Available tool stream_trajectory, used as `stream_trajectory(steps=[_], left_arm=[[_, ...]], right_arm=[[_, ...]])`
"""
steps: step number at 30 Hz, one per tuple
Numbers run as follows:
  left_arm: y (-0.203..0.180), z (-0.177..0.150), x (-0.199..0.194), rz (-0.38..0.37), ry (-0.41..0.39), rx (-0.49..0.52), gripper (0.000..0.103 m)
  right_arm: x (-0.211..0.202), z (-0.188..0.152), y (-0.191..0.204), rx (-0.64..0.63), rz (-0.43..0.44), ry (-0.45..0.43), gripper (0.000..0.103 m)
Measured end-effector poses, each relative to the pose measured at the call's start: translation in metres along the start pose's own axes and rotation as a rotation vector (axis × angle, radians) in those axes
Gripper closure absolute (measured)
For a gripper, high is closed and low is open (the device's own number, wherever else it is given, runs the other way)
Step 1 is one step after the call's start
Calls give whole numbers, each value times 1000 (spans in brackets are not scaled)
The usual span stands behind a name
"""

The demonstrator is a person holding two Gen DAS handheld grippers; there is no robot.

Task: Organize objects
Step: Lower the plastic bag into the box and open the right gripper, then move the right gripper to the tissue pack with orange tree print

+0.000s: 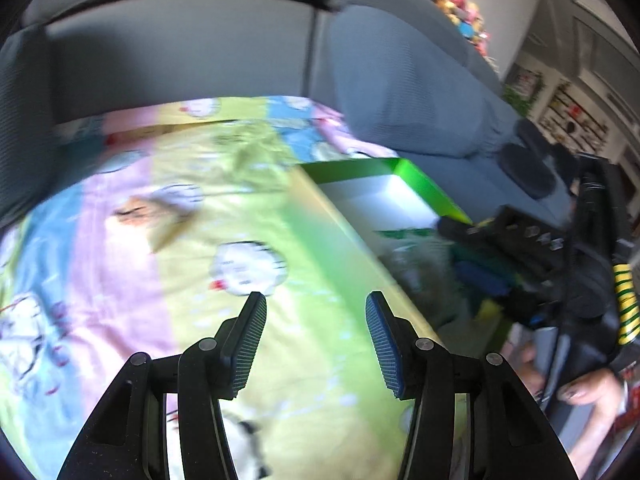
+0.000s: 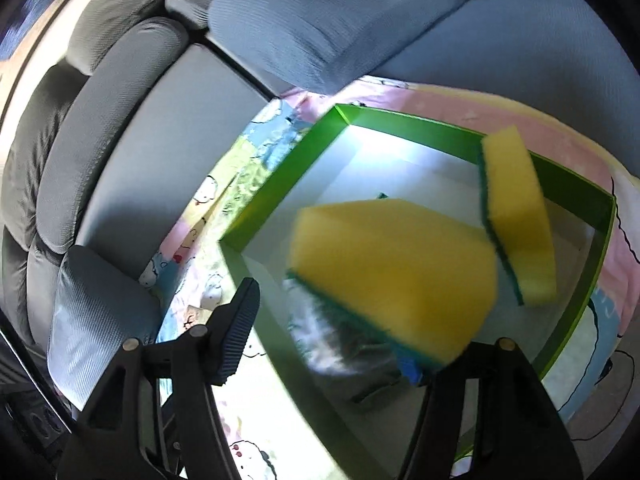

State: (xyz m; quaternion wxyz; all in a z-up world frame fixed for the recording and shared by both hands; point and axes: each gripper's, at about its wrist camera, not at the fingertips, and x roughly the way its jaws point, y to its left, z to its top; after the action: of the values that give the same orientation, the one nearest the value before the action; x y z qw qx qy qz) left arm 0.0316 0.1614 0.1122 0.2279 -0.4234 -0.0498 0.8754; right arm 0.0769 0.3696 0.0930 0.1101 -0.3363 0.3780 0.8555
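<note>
Black jaws of the left gripper (image 1: 316, 312) stand apart with nothing between them, hovering over a pastel cartoon-print sheet (image 1: 168, 248) spread across a grey sofa (image 1: 180, 48). At the right gripper (image 2: 340, 320) the near finger with its ribbed pad (image 2: 240, 328) stands clear; a large yellow sponge (image 2: 392, 272) with a green scouring side sits across the far side of the gap, hiding the other pad, so I cannot tell whether it is gripped or loose. That sponge is over a shallow green box (image 2: 280, 184) with a white floor, which lies on the same sheet. A second yellow sponge (image 2: 516, 216) stands tilted on edge inside the box, leaning near its far right wall. Beneath the big sponge something silvery and blurred lies in the box, too smeared to name. Grey cushions (image 2: 332, 20) curve behind the box. Only the left wrist view takes in the wider room: the other gripper's black body above the box (image 1: 404, 176), a hand (image 1: 584, 392) at the lower right, soft toys (image 1: 460, 4) along the sofa back, and wall shelves (image 1: 572, 116) beyond.
</note>
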Motion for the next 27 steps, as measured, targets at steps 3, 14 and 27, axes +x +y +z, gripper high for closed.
stream_trajectory(steps=[3,14,27], left_arm=[[28,-11,-13,52,-10,-77,51],[115,-31,-42,206,-21,-287,41],[197,-51,-81,281,-105,-539,38]], right_arm=[[-6,-3,11,-27,14,-23,36],[-13,-26,71,-168,107,-65,16],[26,-77,160,-299,322,42,7]])
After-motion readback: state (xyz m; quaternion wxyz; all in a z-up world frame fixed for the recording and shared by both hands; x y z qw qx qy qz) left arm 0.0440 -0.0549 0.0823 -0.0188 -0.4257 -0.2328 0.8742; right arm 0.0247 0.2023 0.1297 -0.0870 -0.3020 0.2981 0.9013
